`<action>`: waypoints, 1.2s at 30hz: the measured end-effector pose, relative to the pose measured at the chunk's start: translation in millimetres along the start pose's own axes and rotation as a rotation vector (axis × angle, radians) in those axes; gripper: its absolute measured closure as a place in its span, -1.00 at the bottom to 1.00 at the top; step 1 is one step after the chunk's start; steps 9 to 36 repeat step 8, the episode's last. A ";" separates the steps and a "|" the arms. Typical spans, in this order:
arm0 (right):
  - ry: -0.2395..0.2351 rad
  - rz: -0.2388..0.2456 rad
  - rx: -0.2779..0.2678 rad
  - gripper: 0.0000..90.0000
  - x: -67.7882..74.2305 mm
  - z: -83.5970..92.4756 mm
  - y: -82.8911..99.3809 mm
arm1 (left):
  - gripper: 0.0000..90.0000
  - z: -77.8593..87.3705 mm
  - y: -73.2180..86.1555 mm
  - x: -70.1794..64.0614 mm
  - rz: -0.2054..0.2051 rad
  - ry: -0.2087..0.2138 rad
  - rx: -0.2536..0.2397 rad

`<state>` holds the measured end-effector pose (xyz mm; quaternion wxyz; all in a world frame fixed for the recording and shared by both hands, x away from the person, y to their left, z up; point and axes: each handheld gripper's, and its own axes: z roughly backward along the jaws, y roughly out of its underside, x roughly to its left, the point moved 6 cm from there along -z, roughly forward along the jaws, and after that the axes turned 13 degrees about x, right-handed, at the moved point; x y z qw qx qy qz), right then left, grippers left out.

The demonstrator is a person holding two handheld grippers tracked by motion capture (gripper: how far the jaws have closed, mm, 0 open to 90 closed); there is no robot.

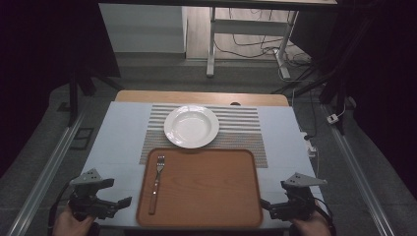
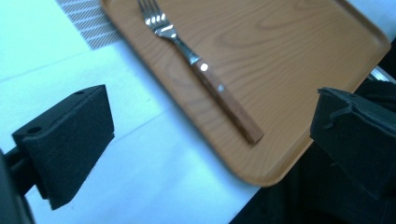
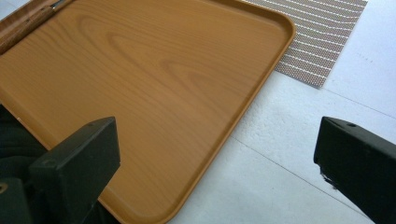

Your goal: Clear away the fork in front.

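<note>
High view shows both grippers wide and empty; left gripper (image 1: 124,201) sits nearest the fork (image 1: 156,182) on the tray (image 1: 206,191); best to straddle its wooden handle squarely; right gripper (image 1: 266,203) idle.

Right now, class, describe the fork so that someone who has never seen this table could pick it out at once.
Find the wooden tray at the near edge of the table, in front of the white plate. The fork lies along its left side, tines toward the plate. It is the sole utensil, with a metal head and a brown wooden handle.

Wood-grain tray (image 1: 206,187), glossy white plate (image 1: 192,127), wood-handled metal fork (image 1: 156,183).
</note>
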<state>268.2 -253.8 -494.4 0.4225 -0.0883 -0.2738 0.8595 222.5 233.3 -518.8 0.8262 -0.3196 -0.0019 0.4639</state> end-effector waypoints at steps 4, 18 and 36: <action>0.000 -0.003 0.000 -0.98 -0.2 0.0 -0.1 | -1.00 1.8 3.3 2.0 0.022 -0.004 0.005; 0.003 0.003 0.003 -0.98 -0.2 -0.5 0.1 | -1.00 0.0 2.0 3.3 0.034 0.002 0.016; 0.003 0.003 0.003 -0.98 -0.2 -0.5 0.1 | -1.00 0.0 2.0 3.3 0.034 0.002 0.016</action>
